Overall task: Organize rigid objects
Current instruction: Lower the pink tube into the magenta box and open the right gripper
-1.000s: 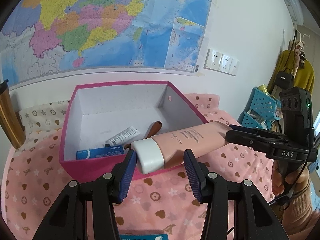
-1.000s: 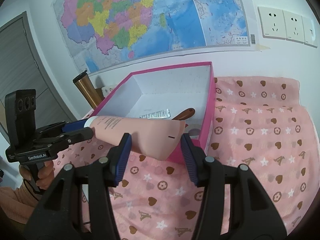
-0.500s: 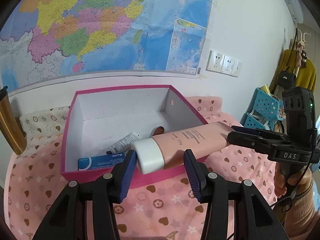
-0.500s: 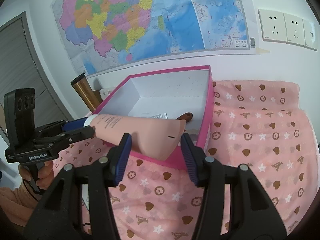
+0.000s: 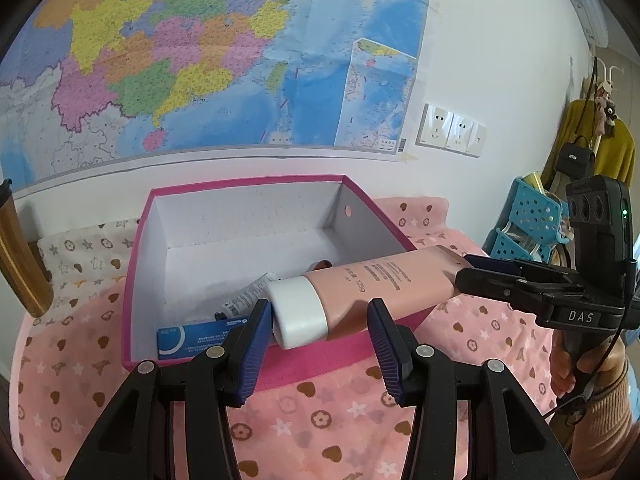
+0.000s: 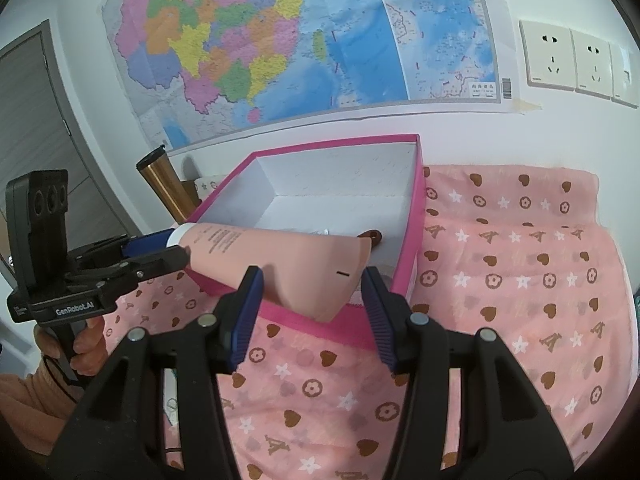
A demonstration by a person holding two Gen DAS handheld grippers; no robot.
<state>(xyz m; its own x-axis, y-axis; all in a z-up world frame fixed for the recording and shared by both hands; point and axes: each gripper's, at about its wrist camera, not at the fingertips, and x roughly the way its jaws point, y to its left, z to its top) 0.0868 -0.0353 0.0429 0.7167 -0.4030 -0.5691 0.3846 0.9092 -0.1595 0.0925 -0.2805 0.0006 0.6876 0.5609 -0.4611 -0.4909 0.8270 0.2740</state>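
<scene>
A big pink tube (image 5: 376,284) with a white cap (image 5: 298,314) is held up in the air over the front edge of the pink box (image 5: 256,368). It lies almost flat, with one gripper at each end.

The left gripper (image 5: 316,334) is closed on the cap end, with a blue pad on each side of the white cap. In the right wrist view, the left gripper (image 6: 160,250) shows at the far end of the tube (image 6: 280,264), and a hand (image 6: 84,342) holds its handle.

The right gripper (image 6: 312,302) is closed on the wide flat end of the tube. One pad touches the tube's side. The other pad is just beside the flat corner. In the left wrist view, the right gripper (image 5: 472,276) grips that same end from the right.

Inside the box, low down, lie a blue box (image 5: 196,338), a small white tube (image 5: 250,296) and a brown thing (image 5: 320,266) that is mostly hidden.

The pink box sits on a pink cloth (image 6: 520,280) with hearts, stars and flowers. A gold cup (image 6: 164,184) stands beside the box. A big map (image 5: 200,52) hangs on the wall behind.
</scene>
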